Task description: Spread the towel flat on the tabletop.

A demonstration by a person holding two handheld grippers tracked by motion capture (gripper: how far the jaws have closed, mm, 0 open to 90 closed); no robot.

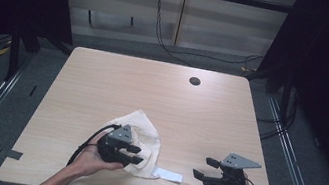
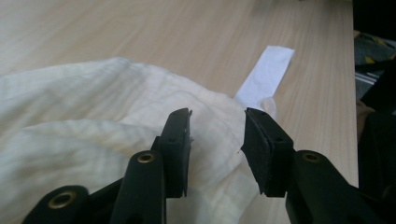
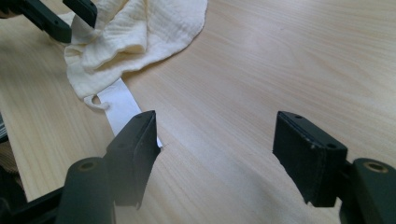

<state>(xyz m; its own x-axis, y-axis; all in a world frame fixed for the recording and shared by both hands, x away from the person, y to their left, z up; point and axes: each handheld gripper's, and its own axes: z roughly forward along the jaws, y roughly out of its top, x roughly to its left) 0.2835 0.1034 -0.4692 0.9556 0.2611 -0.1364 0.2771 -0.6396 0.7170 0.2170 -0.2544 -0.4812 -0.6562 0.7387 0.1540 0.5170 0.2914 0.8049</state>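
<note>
The left tool (image 1: 134,152) was held part open over the cloth (image 1: 144,140), its pads clear of the fabric, likely readied for a pinch at a fold. The right tool (image 1: 204,169) was kept wide, empty, near the surface's (image 1: 152,90) front right corner. The cloth was bunched near the front edge; its label (image 1: 170,175) was pointed right along that edge.

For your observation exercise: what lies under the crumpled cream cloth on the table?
The cloth rests on the wooden table. A white label sticks out flat from its edge. Anything beneath its folds is covered and cannot be seen.
</note>
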